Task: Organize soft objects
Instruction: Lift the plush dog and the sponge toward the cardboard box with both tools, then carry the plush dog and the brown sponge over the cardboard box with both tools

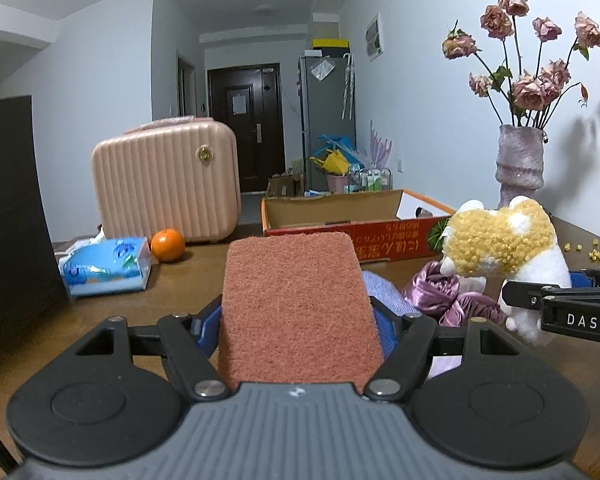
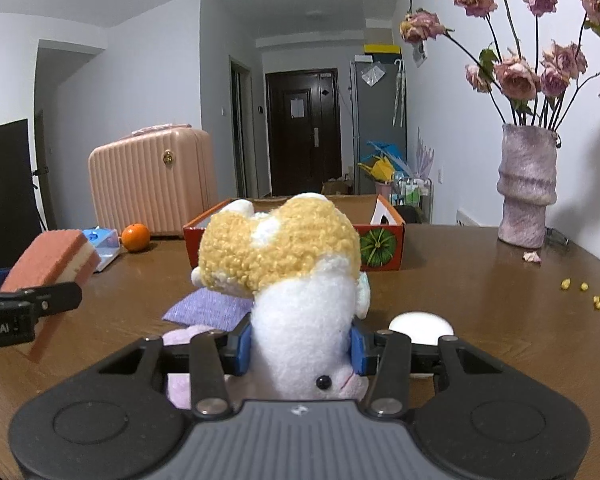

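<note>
Plush gives under the right gripper (image 2: 300, 350): its blue pads pinch the toy (image 2: 300, 300) at the white waist, closed to a narrow gap, with the yellow woolly head standing up in front and the face towards the camera. The left gripper (image 1: 298, 326) is about half open and clamped on the sponge (image 1: 296, 308), rust scouring side up, pads on its two long edges. Both loads look lifted clear of the table (image 2: 460, 280).

The likely home for both is the red box (image 2: 380, 246), open-topped, behind the soft pile. Since both hands are full, bring them in one at a time so the grippers do not meet over the box.

With the toy, keep your squeeze steady; it is top-heavy and the soft waist may let it nod forward or slip. Carry it high enough for its hanging parts to clear the near wall, then lower it well inside before you let go.

With the sponge, stay level and do not squeeze harder, or it will bow and spring out. Mind the vase (image 2: 526, 188) to the right of the box when you swing across.

Still on the table: the lilac cloth (image 2: 212, 310), a shiny purple fabric (image 1: 452, 296), a pale pink piece (image 2: 180, 360) under the right gripper and a white round thing (image 2: 420, 326). I cannot tell what that last one is.
</note>
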Motion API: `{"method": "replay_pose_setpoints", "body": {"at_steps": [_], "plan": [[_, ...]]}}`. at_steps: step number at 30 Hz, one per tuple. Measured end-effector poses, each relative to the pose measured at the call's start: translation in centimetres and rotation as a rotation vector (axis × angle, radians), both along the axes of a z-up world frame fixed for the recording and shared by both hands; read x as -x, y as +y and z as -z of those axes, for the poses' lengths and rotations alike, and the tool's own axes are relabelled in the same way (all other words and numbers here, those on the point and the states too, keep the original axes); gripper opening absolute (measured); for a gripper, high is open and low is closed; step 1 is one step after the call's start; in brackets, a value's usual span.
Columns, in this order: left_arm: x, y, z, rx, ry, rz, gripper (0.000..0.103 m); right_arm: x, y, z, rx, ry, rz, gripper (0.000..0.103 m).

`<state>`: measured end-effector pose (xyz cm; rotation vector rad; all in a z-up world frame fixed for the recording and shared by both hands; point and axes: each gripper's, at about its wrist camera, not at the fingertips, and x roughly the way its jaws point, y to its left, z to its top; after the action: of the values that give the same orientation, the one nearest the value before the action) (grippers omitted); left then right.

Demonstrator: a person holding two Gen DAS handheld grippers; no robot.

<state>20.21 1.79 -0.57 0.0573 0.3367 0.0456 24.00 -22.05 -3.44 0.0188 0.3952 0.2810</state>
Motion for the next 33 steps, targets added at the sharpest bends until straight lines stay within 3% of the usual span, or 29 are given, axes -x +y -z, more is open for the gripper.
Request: {"method": "replay_pose_setpoints", "body": {"at_steps": [19, 33], "plan": [[-3.2, -0.6, -3.2, 0.025, -0.048, 0.007, 0.072, -1.3, 0.2, -3.0, 0.011, -0.095, 0.003, 0.045], [-7.3, -0.8, -4.8, 0.079, -0.071, -0.017, 0.072, -5.6, 0.8, -4.6, -0.002, -0.147, 0.018, 0.045]]}}
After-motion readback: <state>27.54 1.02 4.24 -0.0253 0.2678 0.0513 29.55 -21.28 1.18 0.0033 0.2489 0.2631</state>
